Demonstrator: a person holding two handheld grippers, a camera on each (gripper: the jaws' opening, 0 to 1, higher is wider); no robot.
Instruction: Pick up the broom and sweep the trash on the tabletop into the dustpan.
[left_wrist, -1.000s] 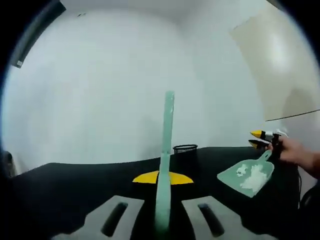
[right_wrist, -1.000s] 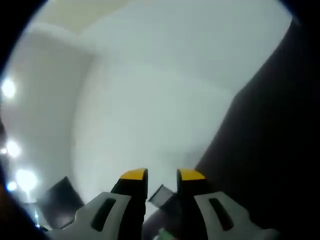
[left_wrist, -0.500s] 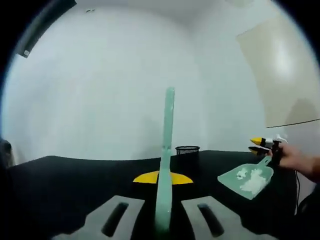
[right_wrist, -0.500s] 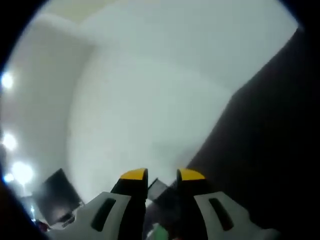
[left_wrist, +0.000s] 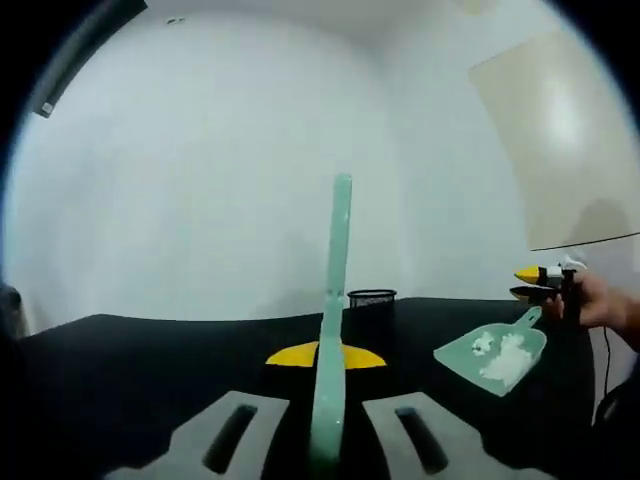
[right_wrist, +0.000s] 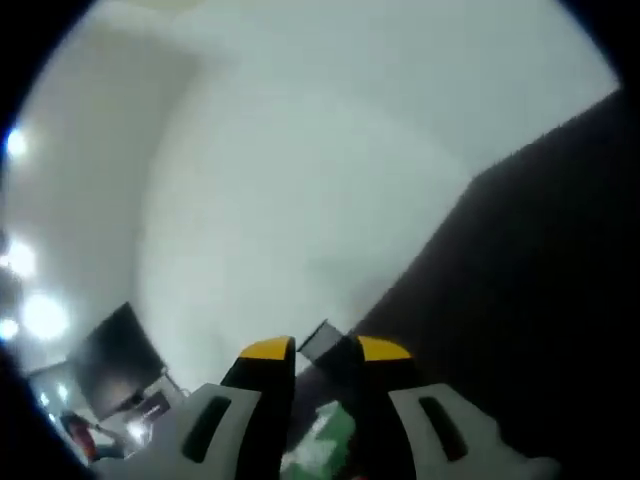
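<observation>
My left gripper (left_wrist: 326, 356) is shut on the mint-green broom handle (left_wrist: 336, 260), which rises straight up between its yellow-tipped jaws. To the right, the mint-green dustpan (left_wrist: 492, 353) hangs tilted over the black table (left_wrist: 150, 350) with white trash (left_wrist: 505, 352) lying in it. The right gripper (left_wrist: 530, 283), held by a person's hand (left_wrist: 608, 305), grips the pan's handle. In the right gripper view, my right gripper (right_wrist: 325, 348) has its jaws close together around a green piece of the dustpan (right_wrist: 330, 432) flecked with white.
A black mesh cup (left_wrist: 371, 298) stands at the far edge of the table, behind the broom handle. White walls rise beyond it. In the right gripper view the dark table (right_wrist: 520, 300) slants across the right side, and a dark screen (right_wrist: 115, 350) sits at the left.
The right gripper view has rolled and tilted, and more of the green dustpan shows between its jaws. The dustpan has shifted only slightly. The broom handle stays fixed in the left gripper.
</observation>
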